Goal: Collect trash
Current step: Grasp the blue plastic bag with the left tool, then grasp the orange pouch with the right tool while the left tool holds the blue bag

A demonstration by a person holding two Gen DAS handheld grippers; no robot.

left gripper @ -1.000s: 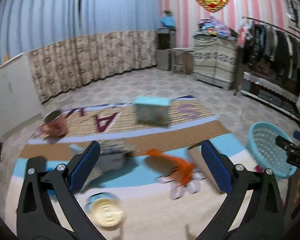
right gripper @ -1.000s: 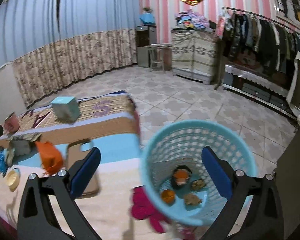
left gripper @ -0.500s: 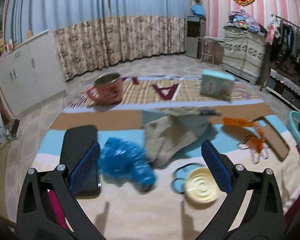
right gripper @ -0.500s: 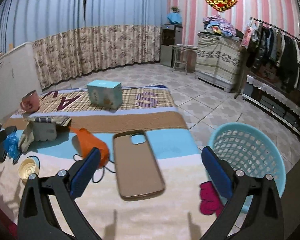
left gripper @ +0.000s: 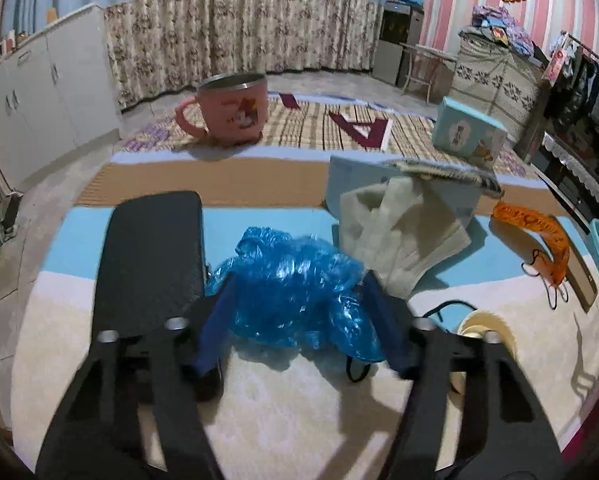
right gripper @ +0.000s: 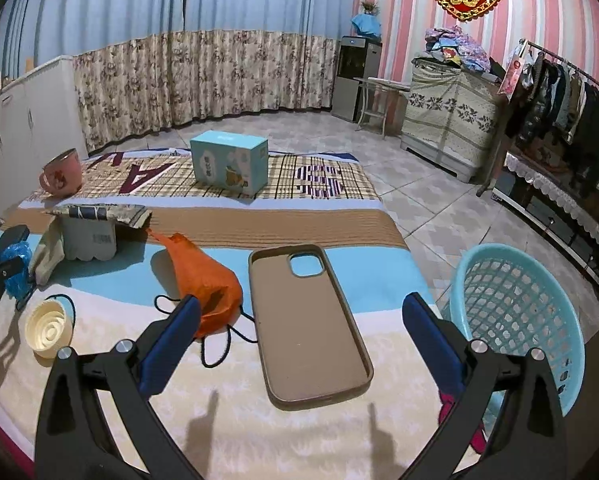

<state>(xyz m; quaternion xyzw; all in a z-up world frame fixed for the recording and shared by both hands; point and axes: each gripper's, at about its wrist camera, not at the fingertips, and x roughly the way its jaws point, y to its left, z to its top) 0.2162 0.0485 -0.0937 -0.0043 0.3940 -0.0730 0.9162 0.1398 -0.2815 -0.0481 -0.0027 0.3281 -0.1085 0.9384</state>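
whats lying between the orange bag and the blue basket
The brown phone case lies flat between the orange bag and the blue basket, shown in the right wrist view.

Both wrist views look down along their fingers, sharing the pink mug (left gripper: 235, 108)

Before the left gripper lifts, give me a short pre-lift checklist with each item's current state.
1. Blue crumpled plastic sits between the left gripper fingers: ok.
2. Fingers pressing on it: ok, both meet its sides; they have just been closing.
3. Only the plastic caught: cannot tell; the black cord lies right at its edge.
4. Black case clear of the grip: ok, it lies outside the fingers.
5. Blue basket ready to receive: ok, upright on the floor beside the mat.
6. Right gripper free: ok, open over the brown phone case, holding nothing.
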